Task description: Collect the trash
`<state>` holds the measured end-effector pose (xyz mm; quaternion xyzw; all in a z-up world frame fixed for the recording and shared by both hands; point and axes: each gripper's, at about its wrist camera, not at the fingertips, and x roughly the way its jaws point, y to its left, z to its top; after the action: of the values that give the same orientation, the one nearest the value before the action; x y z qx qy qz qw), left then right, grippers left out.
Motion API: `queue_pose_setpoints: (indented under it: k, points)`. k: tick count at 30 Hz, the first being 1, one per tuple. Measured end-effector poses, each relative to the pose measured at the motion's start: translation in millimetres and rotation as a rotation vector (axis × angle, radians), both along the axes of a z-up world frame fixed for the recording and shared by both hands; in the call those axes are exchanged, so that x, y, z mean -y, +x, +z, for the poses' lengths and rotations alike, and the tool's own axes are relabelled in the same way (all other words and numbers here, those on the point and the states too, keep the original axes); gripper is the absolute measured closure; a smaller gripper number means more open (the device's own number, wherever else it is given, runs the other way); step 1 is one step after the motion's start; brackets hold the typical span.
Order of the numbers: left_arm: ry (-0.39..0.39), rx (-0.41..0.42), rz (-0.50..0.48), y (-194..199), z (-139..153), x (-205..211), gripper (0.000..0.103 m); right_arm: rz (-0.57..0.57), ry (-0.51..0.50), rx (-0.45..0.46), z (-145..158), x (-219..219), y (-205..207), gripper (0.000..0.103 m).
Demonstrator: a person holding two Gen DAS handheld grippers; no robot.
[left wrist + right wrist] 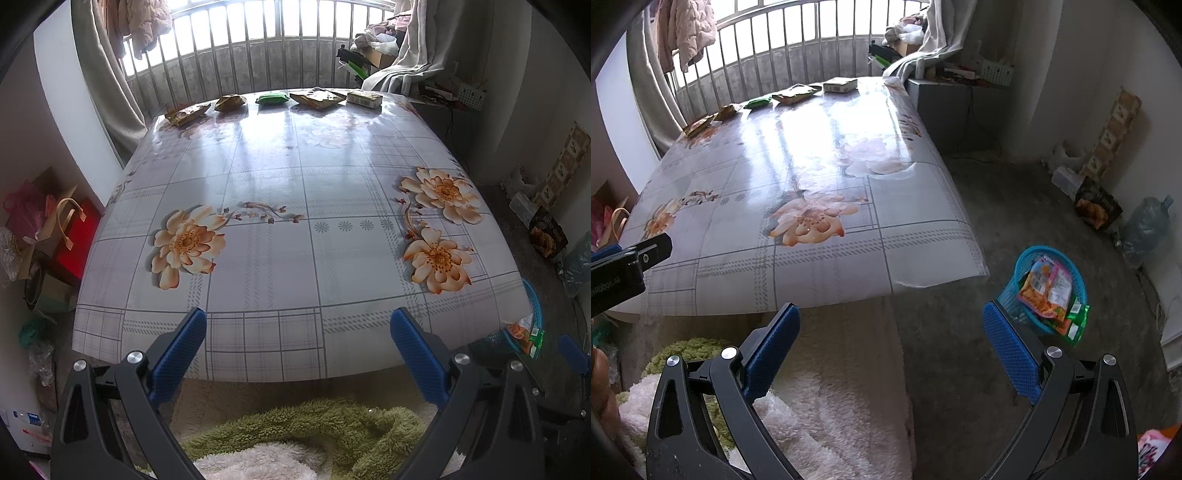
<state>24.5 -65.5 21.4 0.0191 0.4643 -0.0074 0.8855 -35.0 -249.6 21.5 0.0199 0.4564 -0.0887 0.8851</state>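
Left gripper: released, jaws spread wide, nothing between them; held low at the near edge of the table, aimed along the tabletop.
Right gripper: released, jaws spread wide, nothing held; below and off the near right corner of the table, aimed partly at the floor.
Trash on table: five items in a row along the far edge, straight ahead of the left gripper and well apart from it; ahead and to the left of the right gripper.
Row, left to right: flat snack wrapper; crumpled brown wrapper; green packet; large tan wrapper; small carton.
Row axis: crosswise to the left gripper's line of reach; each flat item lies with its long side roughly along that row.
Blue basket: on the floor, just ahead and to the right of the right gripper; already holds colourful wrappers and a green packet at the rim.
Nearer arm, judged: left for the table row, being squarely lined up; right for the basket.
Step in hand, judged: between picks; a long forward reach over the table needed for the next item.
Risk, judged: flat wrappers on the glossy cloth likely to slide rather than lift.
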Motion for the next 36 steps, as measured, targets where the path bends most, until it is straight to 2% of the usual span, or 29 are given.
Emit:
queue_pose_setpoints:
  k: [36]
  points:
    - [0.013, -0.028, -0.007, 1.3, -4.0, -0.7, 0.005, -0.003, 0.017, 0.003, -1.4, -7.0, 0.6, 0.008]
